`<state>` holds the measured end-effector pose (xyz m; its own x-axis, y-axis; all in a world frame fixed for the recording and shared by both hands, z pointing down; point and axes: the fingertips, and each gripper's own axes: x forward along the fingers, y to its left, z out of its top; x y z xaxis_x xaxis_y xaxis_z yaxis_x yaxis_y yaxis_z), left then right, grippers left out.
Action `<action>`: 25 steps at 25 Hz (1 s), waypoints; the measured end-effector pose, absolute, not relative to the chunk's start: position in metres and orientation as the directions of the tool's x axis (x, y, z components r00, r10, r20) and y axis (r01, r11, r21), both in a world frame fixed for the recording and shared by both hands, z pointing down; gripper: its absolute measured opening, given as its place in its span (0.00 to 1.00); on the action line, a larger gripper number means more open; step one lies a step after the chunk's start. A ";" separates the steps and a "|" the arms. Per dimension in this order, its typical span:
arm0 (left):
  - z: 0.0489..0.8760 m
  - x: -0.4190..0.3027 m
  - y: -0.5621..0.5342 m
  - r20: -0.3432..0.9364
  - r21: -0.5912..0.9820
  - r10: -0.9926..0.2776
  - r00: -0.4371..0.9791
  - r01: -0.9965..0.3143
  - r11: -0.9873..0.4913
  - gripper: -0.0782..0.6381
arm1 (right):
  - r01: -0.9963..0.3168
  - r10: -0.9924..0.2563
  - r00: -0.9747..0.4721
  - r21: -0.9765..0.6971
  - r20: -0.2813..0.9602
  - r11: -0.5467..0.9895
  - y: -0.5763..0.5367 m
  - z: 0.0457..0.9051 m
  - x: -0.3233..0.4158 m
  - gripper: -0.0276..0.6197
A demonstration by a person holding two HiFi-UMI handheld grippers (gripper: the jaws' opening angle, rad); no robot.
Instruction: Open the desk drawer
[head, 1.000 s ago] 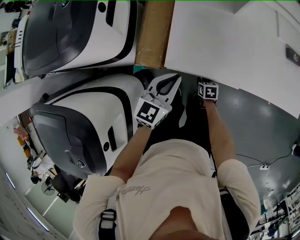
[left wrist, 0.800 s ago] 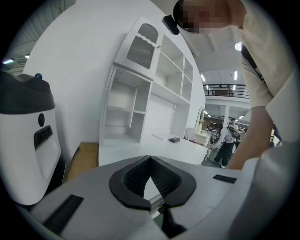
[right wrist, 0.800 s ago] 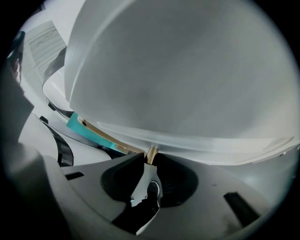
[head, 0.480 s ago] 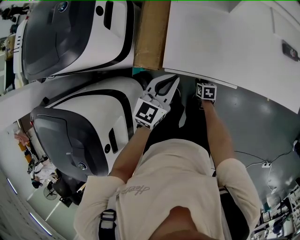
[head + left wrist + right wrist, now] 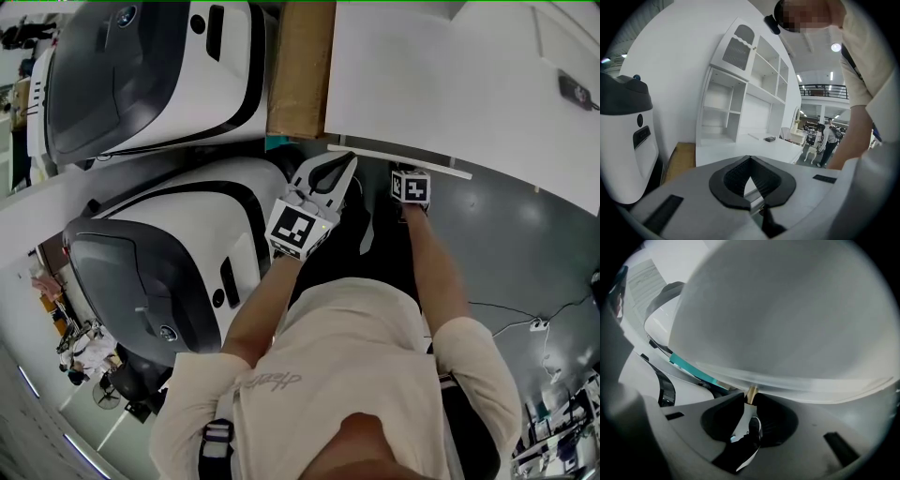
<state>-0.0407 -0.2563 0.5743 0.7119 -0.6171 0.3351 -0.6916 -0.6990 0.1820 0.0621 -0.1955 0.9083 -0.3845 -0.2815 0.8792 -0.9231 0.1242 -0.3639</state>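
The white flat-topped desk (image 5: pixel 450 75) fills the upper right of the head view. Along its lower edge, the long white drawer front (image 5: pixel 412 163) stands just clear of the desktop, with a thin dark gap between them. So the drawer looks started, but it is only a little way out.

The right gripper (image 5: pixel 751 398) sits just below that strip, its jaws closed on a small brass-coloured knob (image 5: pixel 751 392) on the drawer's face. The left gripper (image 5: pixel 749 161), near the middle of the head view, has its jaws together on nothing and hangs apart from the desk.

I'd judge that the grip is made and the pull has barely begun. Most of the drawer's travel is left to do.
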 end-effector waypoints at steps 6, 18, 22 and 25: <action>0.575 -0.048 -0.250 0.330 0.185 -0.623 0.710 -0.695 -0.695 0.11 | -0.924 -0.276 -0.382 -0.363 0.882 0.118 -0.183 0.907 0.059 0.18; 0.567 -0.045 -0.229 0.304 0.186 -0.570 0.763 -0.635 -0.750 0.11 | -0.938 -0.265 -0.345 -0.333 0.900 0.092 -0.149 0.901 0.056 0.18; 0.564 -0.045 -0.223 0.303 0.184 -0.550 0.778 -0.614 -0.768 0.11 | -0.937 -0.262 -0.349 -0.335 0.900 0.096 -0.136 0.901 0.055 0.18; 0.564 -0.046 -0.219 0.307 0.179 -0.546 0.779 -0.611 -0.771 0.11 | -0.936 -0.266 -0.352 -0.339 0.898 0.093 -0.130 0.901 0.053 0.18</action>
<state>-0.0458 -0.2191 0.5643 0.7793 -0.5462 0.3073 -0.6110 -0.7712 0.1786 0.0534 -0.1299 0.9009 -0.3516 -0.2655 0.8977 -0.9361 0.0935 -0.3390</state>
